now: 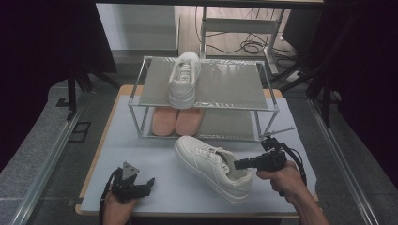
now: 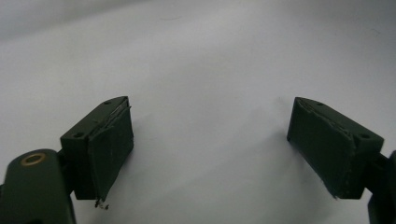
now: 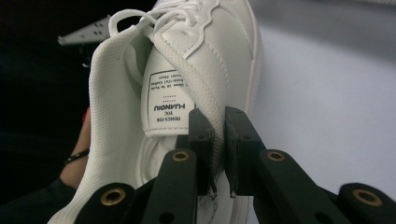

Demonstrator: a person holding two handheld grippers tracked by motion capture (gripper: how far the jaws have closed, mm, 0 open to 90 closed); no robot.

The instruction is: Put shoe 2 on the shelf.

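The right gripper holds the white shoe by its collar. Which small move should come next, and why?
Probably lift the white shoe a little higher and carry it toward the rack. The right gripper is shut on the shoe's collar, so the grip looks ready. Its partner shoe already stands on the top shelf with free space beside it. The left gripper is open over the table.

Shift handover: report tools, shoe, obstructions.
Right tool clamped on white sneaker collar. Left tool open, over bare table. Shoe rack ahead, path clear.

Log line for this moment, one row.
right gripper: shut on shoe collar | left gripper: open, idle | second shoe: on rack top
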